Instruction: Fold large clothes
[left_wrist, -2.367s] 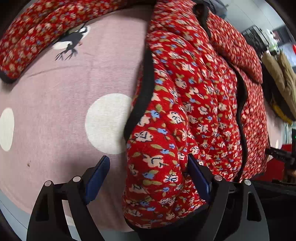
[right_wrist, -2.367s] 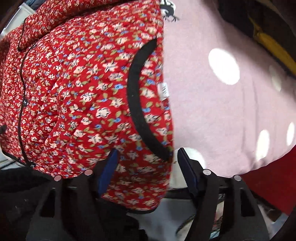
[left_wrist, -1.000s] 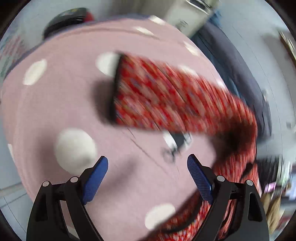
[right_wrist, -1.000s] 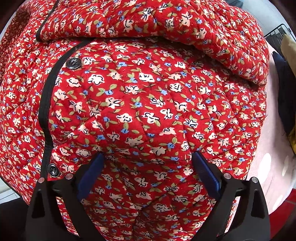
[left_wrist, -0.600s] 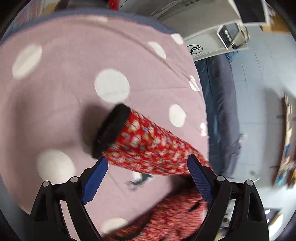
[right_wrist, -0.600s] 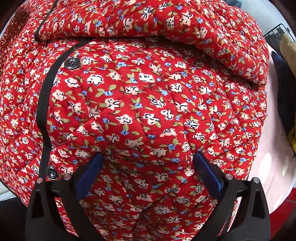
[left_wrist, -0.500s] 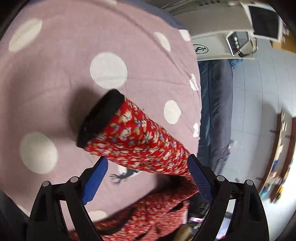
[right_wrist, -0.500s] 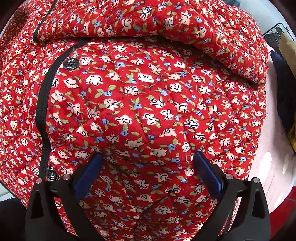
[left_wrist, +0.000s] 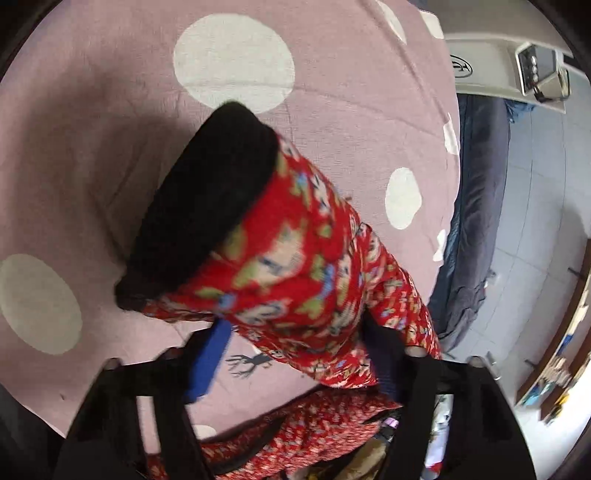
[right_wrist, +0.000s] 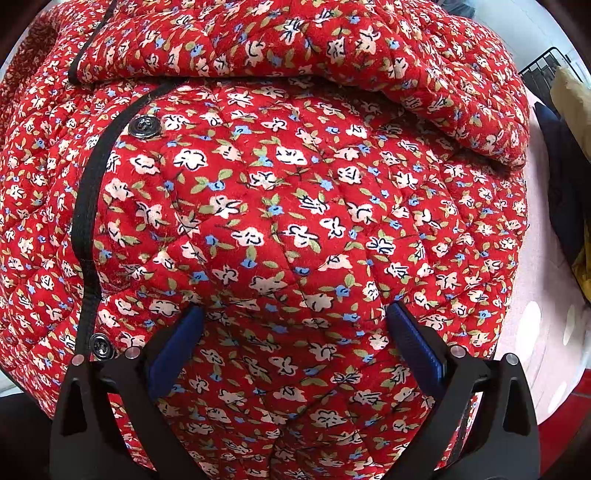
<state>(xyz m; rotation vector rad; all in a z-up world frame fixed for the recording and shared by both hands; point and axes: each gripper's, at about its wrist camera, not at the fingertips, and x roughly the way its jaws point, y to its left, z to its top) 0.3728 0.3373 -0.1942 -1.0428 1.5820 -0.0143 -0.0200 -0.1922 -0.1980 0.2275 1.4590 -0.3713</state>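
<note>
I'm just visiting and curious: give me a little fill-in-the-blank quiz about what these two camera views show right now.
1. The sleeve between the left gripper pads ends in a cuff coloured ____.
2. The jacket under the right gripper is red with a ____ print.
3. The bedspread beneath is pink with white ____.
4. The jacket's buttons sit beside a ____ trim line.

Missing words: black; floral; dots; black

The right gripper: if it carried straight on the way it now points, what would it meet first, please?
The right gripper points down onto the red floral jacket, whose quilted front fills its view and bulges between the open blue pads. It would press into that fabric first, apparently almost at once, though depth is hard to judge.
</note>
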